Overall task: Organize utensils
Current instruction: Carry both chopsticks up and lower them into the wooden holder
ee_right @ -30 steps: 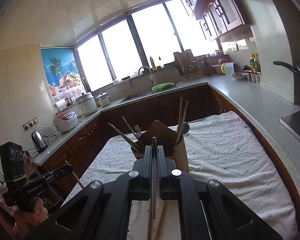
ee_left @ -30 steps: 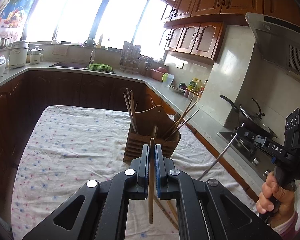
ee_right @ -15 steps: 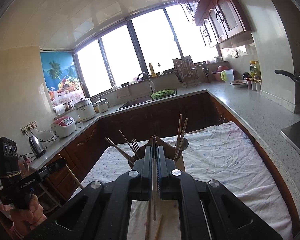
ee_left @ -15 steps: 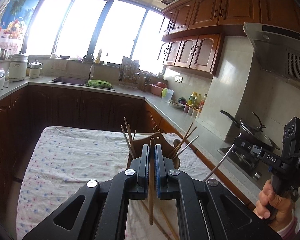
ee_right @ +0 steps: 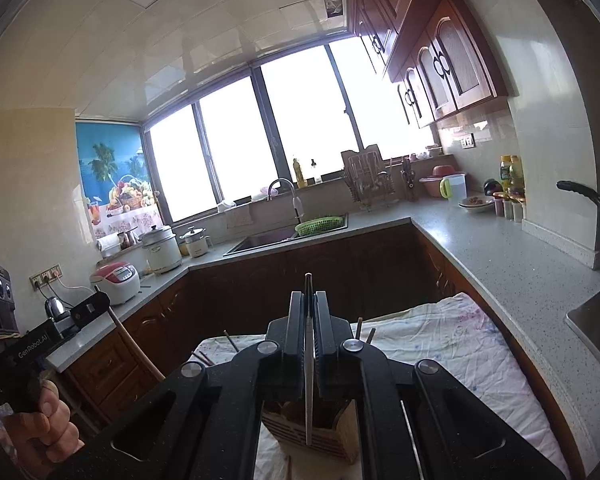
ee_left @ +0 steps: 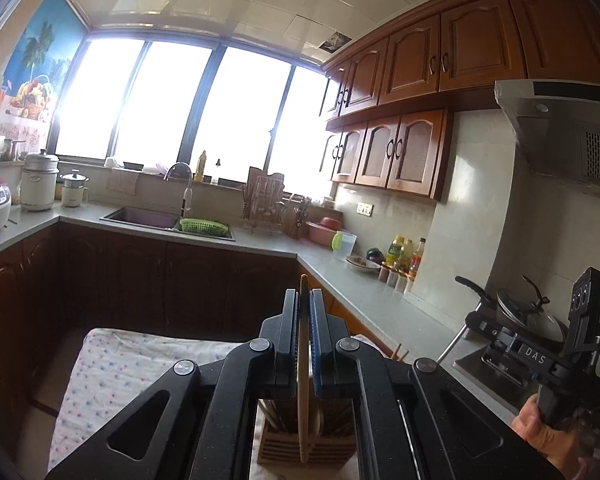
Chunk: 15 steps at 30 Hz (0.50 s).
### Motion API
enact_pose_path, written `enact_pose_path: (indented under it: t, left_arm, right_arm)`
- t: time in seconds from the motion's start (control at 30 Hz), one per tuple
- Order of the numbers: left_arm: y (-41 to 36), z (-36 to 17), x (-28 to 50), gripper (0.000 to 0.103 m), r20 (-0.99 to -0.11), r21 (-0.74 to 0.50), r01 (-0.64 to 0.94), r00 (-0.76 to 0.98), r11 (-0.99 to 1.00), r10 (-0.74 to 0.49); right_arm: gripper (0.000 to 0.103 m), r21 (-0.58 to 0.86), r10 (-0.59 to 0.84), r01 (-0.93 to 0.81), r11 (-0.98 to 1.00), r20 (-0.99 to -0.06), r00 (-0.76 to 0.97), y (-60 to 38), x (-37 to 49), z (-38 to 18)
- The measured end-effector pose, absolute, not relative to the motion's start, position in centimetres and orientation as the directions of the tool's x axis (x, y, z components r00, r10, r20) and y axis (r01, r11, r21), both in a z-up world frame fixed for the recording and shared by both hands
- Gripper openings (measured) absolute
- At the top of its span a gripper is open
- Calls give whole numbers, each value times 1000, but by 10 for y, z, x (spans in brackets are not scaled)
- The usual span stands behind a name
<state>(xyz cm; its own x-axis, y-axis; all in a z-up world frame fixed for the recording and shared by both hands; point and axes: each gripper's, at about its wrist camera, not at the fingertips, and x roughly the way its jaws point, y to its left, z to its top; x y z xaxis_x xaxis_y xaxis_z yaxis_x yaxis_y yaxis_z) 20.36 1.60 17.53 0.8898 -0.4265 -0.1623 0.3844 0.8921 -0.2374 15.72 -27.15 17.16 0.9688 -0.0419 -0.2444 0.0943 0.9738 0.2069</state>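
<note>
My left gripper (ee_left: 303, 294) is shut on a wooden chopstick (ee_left: 303, 400), which stands upright between the pads and hangs over the wooden utensil holder (ee_left: 332, 450) below. Several chopsticks stand in that holder. My right gripper (ee_right: 309, 296) is shut on a thin silver metal stick (ee_right: 309, 396), also upright, above the same holder (ee_right: 340, 436). In the left wrist view the right gripper (ee_left: 480, 322) sits at the right with the metal stick (ee_left: 452, 346) slanting down from it. The right wrist view shows the left gripper (ee_right: 100, 304) at the left edge.
The holder stands on a table under a flowered white cloth (ee_left: 120, 364). A loose chopstick (ee_right: 289, 468) lies on the cloth. Grey counters (ee_right: 500, 248) wrap around the room, with a sink (ee_left: 140, 216), a rice cooker (ee_right: 114, 276) and a stove with a pan (ee_left: 516, 312).
Both grippers have risen and tilted up, each still gripping its stick. The holder has dropped to the bottom of both views, mostly hidden behind the gripper bodies.
</note>
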Motion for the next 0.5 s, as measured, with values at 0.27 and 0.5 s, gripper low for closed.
enact_pose_path:
  t: [0.27,0.5]
  left_arm:
    - [-16,143,251,3,-165,-223,341,910,913,-380]
    - [-36,99,279,3,-228,-262,319,897,911,-379]
  right_arm:
    - [4,208,-74,126,970,-242,967,-285,191,169]
    - [4,213,-93,154,965,-273,958,-288,200,135]
